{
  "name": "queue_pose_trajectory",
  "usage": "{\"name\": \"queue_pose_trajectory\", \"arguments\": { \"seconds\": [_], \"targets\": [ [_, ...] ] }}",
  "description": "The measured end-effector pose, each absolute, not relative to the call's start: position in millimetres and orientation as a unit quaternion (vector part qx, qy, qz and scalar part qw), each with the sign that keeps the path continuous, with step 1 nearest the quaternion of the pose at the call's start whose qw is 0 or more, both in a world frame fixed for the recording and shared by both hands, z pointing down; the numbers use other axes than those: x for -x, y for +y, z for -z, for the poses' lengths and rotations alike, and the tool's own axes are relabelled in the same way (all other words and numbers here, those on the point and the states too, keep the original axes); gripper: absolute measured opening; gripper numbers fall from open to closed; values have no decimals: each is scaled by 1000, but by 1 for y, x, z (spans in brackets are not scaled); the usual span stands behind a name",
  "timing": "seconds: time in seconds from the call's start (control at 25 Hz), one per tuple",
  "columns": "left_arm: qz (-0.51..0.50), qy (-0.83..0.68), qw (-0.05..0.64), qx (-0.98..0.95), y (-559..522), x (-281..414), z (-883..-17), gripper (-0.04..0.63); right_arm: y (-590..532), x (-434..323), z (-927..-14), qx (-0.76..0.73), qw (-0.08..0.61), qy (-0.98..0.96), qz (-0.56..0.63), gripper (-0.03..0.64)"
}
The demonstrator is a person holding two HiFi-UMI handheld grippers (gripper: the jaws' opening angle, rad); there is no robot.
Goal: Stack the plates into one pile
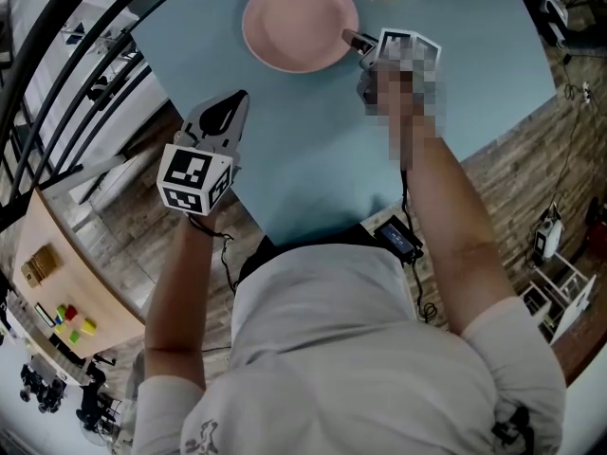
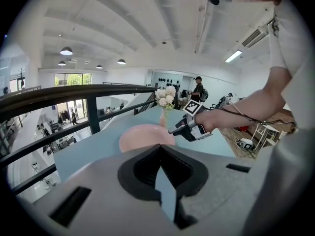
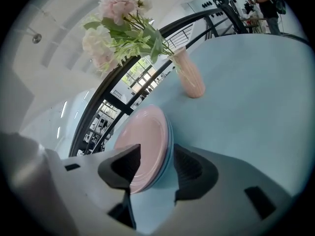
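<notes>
A pink plate [image 1: 299,22] lies flat on a blue plate [image 3: 169,151], of which only a thin edge shows beneath it. The two make a single pile on the pale blue table [image 1: 313,150], near the vase [image 3: 189,77] of flowers and on the side of it toward the person. The pile's near rim, the part farthest from the vase, stands between the jaws of the right gripper [image 1: 353,41]. Those jaws are spread wide, one above the pink plate and one beside the blue edge, and neither pad appears to press on anything. The plates are round, so no long axis governs the approach; what matters is that the pile lies straight ahead of this gripper, between it and the vase. No other plate is in sight, and the stacking looks finished. The likely next move is to draw back along the gripper's own line, away from the vase, keeping the jaws clear of the rim. The left gripper [image 1: 232,107], jaws closed on nothing, hangs over the table's edge well apart from the vase, the farther hand by a wide margin.
</notes>
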State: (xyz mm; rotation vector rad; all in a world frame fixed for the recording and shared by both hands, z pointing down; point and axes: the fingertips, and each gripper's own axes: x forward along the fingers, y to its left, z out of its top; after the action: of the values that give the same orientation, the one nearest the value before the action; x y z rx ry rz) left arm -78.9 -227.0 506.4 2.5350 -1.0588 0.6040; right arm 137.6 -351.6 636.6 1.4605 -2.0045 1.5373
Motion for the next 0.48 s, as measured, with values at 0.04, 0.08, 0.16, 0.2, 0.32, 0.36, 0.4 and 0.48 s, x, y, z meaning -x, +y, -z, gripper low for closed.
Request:
{"name": "queue_pose_trajectory", "arguments": {
  "seconds": [0.04, 0.08, 0.16, 0.2, 0.32, 0.36, 0.4, 0.48],
  "targets": [
    [-210, -372, 162, -890, -226, 80, -505, 5, -349, -138, -636, -498, 114, -684, -522, 221],
    [-208, -372, 161, -890, -224, 80, -504, 5, -346, -138, -635, -498, 115, -685, -519, 222],
    [-205, -373, 158, -891, -221, 82, -500, 5, -340, -137, -632, -498, 118, -689, -514, 227],
    [-204, -372, 156, -892, -219, 83, -498, 5, -336, -135, -630, -498, 119, -690, -512, 227],
    [-200, -371, 151, -894, -209, 87, -491, 5, -319, -128, -623, -493, 123, -695, -509, 227],
    [-199, -371, 150, -895, -205, 88, -489, 5, -312, -124, -621, -490, 126, -697, -508, 227],
    [-198, -370, 148, -895, -200, 90, -486, 5, -304, -120, -619, -488, 130, -700, -504, 227],
    [-195, -368, 143, -898, -193, 93, -479, 5, -292, -113, -609, -486, 134, -708, -495, 227]
  ]
}}
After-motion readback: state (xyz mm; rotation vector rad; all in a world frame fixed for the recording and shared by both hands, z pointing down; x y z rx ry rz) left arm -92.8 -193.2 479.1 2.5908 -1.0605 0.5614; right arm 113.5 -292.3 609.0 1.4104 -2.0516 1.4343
